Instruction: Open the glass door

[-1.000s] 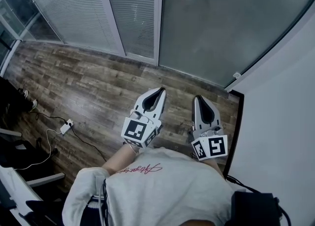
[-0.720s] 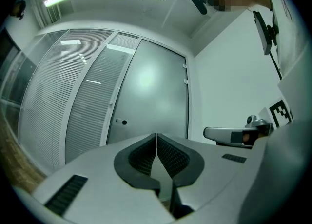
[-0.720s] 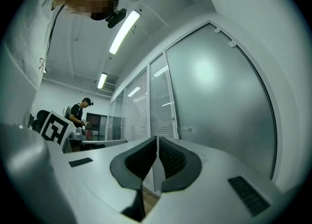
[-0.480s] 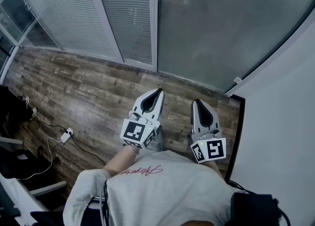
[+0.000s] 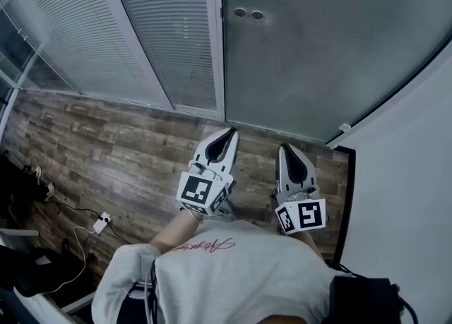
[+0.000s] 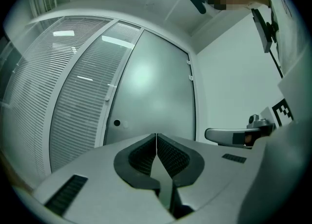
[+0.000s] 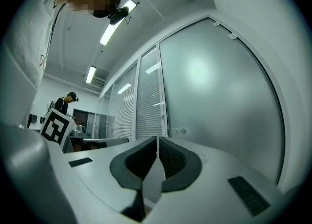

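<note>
At the door [image 5: 318,61] | step: approach, no contact yet | left gripper [image 5: 227,133], right gripper [image 5: 285,150]: both closed, empty | next: probably reach and push the pane

The person wears a pale grey sweatshirt [image 5: 240,273] with thin red script [image 5: 201,244] across its chest and a loose long sleeve [image 5: 116,284] on its left side. Just ahead of the sweatshirt, the left gripper [image 5: 231,132] and right gripper [image 5: 284,148] are light grey tapering shells with dark hollow centres. Each carries a white cube [image 5: 199,190] printed with black square markers at the end nearest the sweatshirt. The jaws are lined with black ribbed pads [image 6: 169,153], flanked by small dark slotted vents [image 6: 68,193]
</note>
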`<act>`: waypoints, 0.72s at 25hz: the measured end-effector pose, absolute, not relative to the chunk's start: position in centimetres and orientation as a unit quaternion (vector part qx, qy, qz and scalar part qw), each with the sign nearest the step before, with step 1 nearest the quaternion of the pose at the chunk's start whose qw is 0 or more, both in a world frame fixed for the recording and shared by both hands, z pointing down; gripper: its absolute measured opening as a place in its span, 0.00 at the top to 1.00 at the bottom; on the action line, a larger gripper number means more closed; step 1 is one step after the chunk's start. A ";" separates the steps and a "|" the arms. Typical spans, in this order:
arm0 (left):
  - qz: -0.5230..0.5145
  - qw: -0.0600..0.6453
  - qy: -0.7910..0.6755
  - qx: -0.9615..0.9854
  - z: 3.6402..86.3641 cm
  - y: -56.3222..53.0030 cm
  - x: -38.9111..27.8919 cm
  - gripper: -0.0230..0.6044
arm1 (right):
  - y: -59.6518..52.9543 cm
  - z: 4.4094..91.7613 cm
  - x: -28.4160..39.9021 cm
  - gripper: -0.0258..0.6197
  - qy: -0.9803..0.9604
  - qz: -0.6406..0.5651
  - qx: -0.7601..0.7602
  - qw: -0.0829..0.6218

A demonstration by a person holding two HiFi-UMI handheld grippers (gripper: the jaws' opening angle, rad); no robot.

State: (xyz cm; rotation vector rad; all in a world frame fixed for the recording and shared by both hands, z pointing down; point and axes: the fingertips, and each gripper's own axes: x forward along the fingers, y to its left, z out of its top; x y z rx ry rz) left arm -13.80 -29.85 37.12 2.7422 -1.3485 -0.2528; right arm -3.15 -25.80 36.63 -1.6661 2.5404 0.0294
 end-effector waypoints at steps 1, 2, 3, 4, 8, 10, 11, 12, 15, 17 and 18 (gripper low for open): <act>-0.081 0.037 -0.435 0.896 37.1 -30.8 -13.9 0.93 | -26.8 36.6 -3.4 0.92 0.833 0.010 -0.550 0.052; -0.080 0.037 -0.430 0.898 37.2 -31.8 -14.1 0.93 | -27.8 36.5 -3.7 0.92 0.831 0.009 -0.553 0.053; -0.080 0.038 -0.427 0.900 37.1 -32.9 -14.2 0.93 | -28.8 36.4 -3.9 0.92 0.829 0.009 -0.556 0.053; -0.079 0.038 -0.423 0.902 37.1 -34.0 -14.3 0.93 | -29.9 36.3 -4.1 0.92 0.828 0.009 -0.559 0.053; -0.077 0.040 -0.413 0.907 37.0 -38.1 -14.8 0.93 | -34.1 36.4 -5.0 0.92 0.822 0.007 -0.567 0.051; -0.078 0.040 -0.408 0.909 37.1 -39.7 -15.2 0.93 | -35.8 36.5 -5.6 0.92 0.820 0.008 -0.570 0.049; -0.077 0.040 -0.406 0.910 37.2 -40.5 -15.4 0.93 | -36.7 36.5 -5.8 0.92 0.820 0.009 -0.571 0.047; -0.077 0.040 -0.405 0.910 37.3 -41.2 -15.5 0.93 | -37.6 36.5 -6.0 0.92 0.819 0.010 -0.572 0.045; -0.076 0.041 -0.400 0.912 37.4 -43.5 -15.7 0.93 | -40.4 36.3 -6.3 0.92 0.815 0.014 -0.578 0.042; -0.075 0.042 -0.397 0.914 37.5 -44.9 -15.6 0.93 | -42.3 36.0 -6.2 0.92 0.811 0.020 -0.584 0.041; -0.074 0.044 -0.397 0.914 37.6 -45.4 -15.6 0.93 | -43.2 35.8 -6.2 0.92 0.808 0.022 -0.588 0.041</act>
